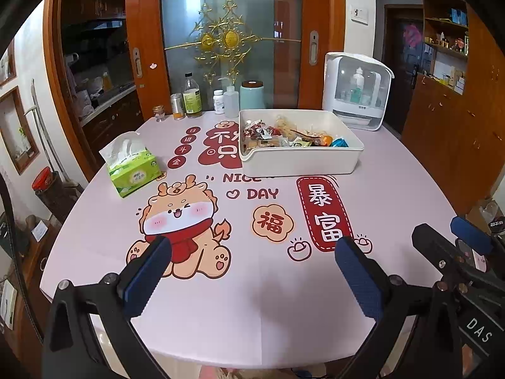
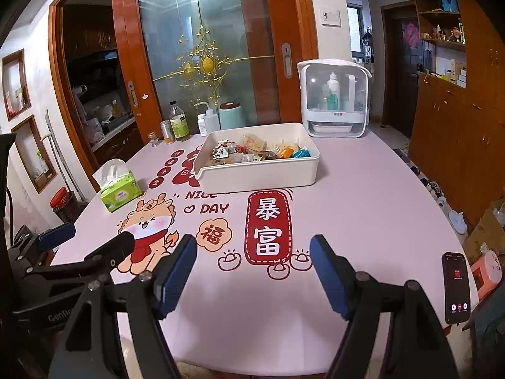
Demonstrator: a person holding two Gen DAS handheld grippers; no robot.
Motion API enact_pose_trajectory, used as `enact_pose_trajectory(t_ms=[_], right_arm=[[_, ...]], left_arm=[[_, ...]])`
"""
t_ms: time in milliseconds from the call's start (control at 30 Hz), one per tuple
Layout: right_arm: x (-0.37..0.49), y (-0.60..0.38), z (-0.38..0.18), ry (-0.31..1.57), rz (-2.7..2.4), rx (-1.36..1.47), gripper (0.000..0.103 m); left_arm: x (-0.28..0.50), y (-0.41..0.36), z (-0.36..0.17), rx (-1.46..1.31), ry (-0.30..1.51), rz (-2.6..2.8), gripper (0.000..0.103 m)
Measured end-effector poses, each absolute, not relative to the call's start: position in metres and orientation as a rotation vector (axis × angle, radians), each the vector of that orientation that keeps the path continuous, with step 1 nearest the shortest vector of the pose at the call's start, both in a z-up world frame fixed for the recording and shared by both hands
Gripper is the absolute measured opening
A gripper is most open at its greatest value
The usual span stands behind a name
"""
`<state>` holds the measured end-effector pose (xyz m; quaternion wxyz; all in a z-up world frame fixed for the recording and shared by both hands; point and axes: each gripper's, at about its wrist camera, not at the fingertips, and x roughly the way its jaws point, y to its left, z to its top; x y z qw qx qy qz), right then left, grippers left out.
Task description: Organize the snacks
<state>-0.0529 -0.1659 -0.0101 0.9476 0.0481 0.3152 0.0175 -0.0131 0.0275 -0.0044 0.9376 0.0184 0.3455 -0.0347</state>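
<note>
A white plastic bin (image 1: 300,158) (image 2: 258,175) stands on the far middle of the pink printed table (image 1: 258,303) (image 2: 363,205). Several wrapped snacks (image 1: 293,135) (image 2: 258,151) lie piled inside it. My left gripper (image 1: 252,241) hovers over the near part of the table, open, with nothing between its blue pads. My right gripper (image 2: 254,241) is beside it at the same distance from the bin, also open with nothing in it. Each one shows in the other's view: the right gripper (image 1: 440,227) at the right edge, the left gripper (image 2: 91,237) at the left edge.
A green tissue box (image 1: 132,167) (image 2: 121,189) sits at the table's left. Several bottles and jars (image 1: 192,98) (image 2: 178,126) line the far edge, next to a white lidded cabinet (image 1: 356,91) (image 2: 334,98). A phone (image 2: 456,287) lies at the near right edge.
</note>
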Motion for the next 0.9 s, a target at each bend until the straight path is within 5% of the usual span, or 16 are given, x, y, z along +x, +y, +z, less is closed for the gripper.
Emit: enact_pose_trajectory(t_ms=[900], right_arm=[[-0.0481, -0.1656, -0.0172, 0.668, 0.027, 0.103, 0.075]], left_arm=[[-0.0085, 0.0306, -0.0084, 0.016, 0.739, -0.072, 0.103]])
